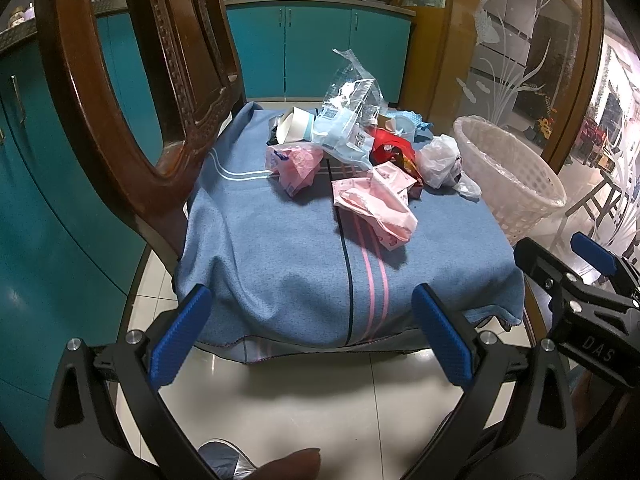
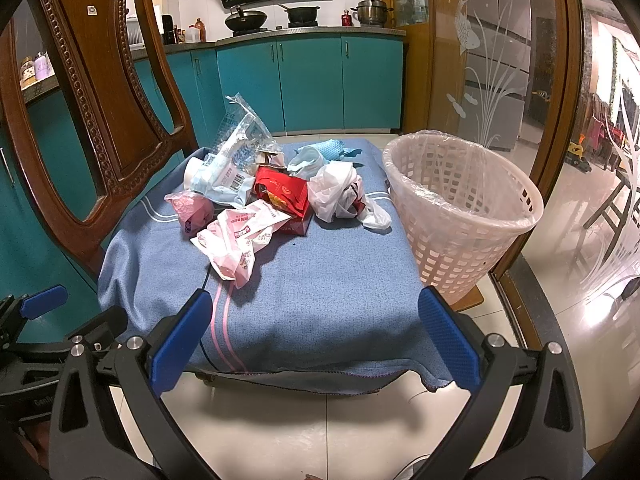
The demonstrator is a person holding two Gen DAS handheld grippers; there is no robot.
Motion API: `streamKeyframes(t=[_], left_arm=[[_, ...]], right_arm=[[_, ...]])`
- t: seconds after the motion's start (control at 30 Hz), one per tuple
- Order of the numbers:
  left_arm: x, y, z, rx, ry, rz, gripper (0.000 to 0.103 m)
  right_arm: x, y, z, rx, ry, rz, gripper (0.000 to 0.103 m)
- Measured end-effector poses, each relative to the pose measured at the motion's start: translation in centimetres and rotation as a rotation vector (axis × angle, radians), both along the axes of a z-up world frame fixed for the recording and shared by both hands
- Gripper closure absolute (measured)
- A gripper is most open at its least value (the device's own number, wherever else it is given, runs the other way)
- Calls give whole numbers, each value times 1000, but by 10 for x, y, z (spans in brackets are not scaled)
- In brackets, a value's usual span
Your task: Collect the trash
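A pile of trash lies on a chair seat covered by a blue cloth (image 1: 280, 248) (image 2: 320, 288). It holds a pink wrapper (image 1: 376, 204) (image 2: 236, 240), a crumpled pink bag (image 1: 296, 164) (image 2: 192, 208), a clear plastic bag (image 1: 348, 108) (image 2: 236, 152), a paper cup (image 1: 294, 124), a red packet (image 1: 390, 148) (image 2: 284, 196) and a white plastic bag (image 1: 440, 160) (image 2: 340, 196). A white lattice bin (image 1: 512, 176) (image 2: 464, 208) with a clear liner stands right of the seat. My left gripper (image 1: 316, 332) and right gripper (image 2: 320, 340) hang open before the seat's front edge, nothing between their fingers.
The carved wooden chair back (image 1: 160, 80) (image 2: 104, 100) rises at the left. Teal kitchen cabinets (image 1: 316, 48) (image 2: 304, 80) stand behind, with pots on the counter. A frosted glass door (image 1: 516, 60) (image 2: 492, 80) is at the right. White tiled floor (image 1: 304, 408) lies below the grippers.
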State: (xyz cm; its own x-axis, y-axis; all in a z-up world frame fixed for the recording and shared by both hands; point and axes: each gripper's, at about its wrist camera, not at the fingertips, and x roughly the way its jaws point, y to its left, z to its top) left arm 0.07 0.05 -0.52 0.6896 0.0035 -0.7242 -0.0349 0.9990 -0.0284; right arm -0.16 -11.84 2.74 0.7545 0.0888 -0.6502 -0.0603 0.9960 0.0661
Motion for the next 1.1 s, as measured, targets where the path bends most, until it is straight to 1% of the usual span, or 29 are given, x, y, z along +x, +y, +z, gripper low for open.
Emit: streamKeyframes(t=[1.1], left_arm=[[0, 4, 1, 0, 7, 2, 3]], right_arm=[[-1, -2, 0, -1, 0, -2, 2]])
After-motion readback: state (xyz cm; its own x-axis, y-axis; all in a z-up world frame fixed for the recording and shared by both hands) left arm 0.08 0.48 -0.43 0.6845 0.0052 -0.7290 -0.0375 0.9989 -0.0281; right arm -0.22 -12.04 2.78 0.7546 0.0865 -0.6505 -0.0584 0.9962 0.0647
